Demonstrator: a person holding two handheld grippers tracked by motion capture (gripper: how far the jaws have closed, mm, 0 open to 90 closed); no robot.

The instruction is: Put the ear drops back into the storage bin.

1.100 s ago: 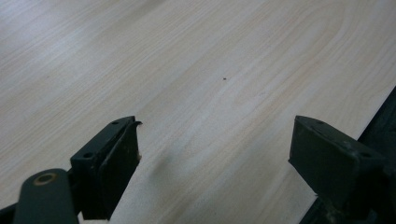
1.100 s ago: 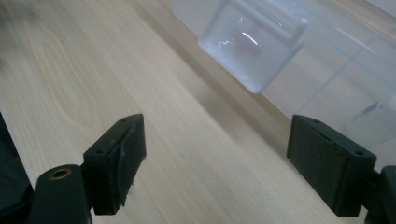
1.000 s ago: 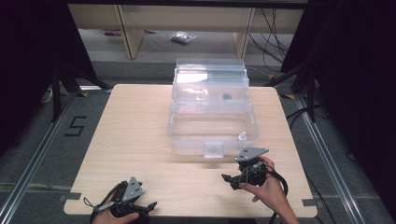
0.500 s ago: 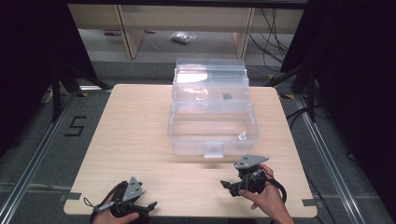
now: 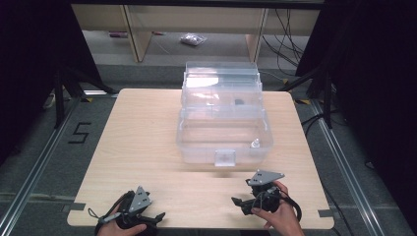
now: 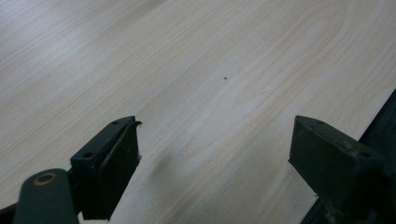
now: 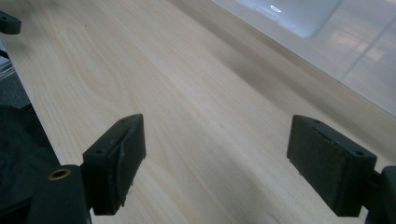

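A clear plastic box (image 5: 223, 132) stands mid-table, its lid (image 5: 221, 81) raised behind it. Inside, a small white piece (image 5: 255, 143) sits at the front right corner and a small dark piece (image 5: 238, 102) lies farther back. My left gripper (image 5: 150, 218) rests at the table's near left edge, open, with only bare wood between its jaws (image 6: 215, 163). My right gripper (image 5: 239, 206) is held low at the near right, in front of the box and pointing left. It is open and holds nothing (image 7: 217, 158). The box's front wall (image 7: 327, 42) and its latch (image 7: 294, 14) pass along the upper right of the right gripper view.
The wooden table (image 5: 142, 137) has free surface to the left of the box and in front of it. Black frame legs (image 5: 64, 83) and cables (image 5: 295, 29) stand beyond the far edge. A small bag (image 5: 191, 40) lies on the floor behind.
My right gripper has drawn back from the box toward the table's near edge. The left gripper has stayed in place.
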